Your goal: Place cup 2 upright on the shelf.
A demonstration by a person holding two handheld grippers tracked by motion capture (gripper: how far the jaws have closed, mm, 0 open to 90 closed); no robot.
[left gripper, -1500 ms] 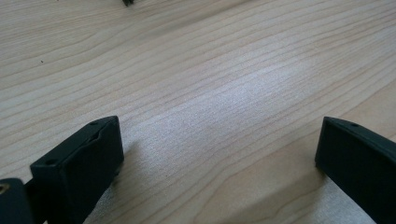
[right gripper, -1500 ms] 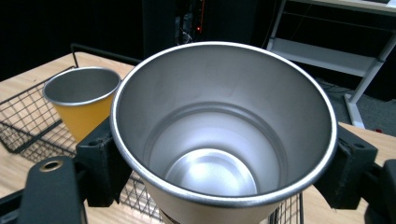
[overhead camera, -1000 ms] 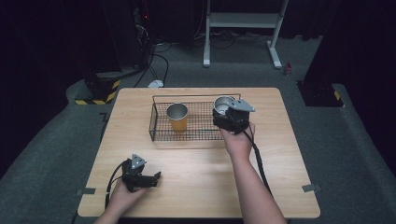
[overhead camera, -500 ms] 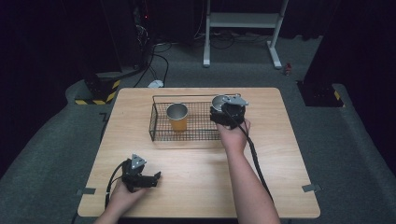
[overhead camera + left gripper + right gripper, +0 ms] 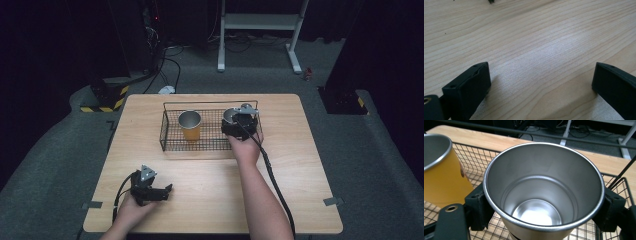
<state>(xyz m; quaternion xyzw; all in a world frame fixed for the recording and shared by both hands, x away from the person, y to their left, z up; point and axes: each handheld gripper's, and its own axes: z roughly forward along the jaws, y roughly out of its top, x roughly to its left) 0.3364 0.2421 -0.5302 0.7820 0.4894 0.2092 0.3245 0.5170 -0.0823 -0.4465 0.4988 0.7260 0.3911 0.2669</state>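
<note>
Right gripper [image 5: 240,121] clamps a steel cup [image 5: 544,190] upright inside the wire basket [image 5: 170,145], just right of the yellow cup [image 5: 190,125]. Step in hand: apparently setting it down; next, release. Left gripper [image 5: 167,189] rests wide open, empty, on the tabletop [image 5: 210,190] well below the basket.

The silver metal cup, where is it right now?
In the high view, the silver metal cup sits at the right end of the black wire basket, clamped by the right gripper, with the yellow metal cup to its left.
</note>
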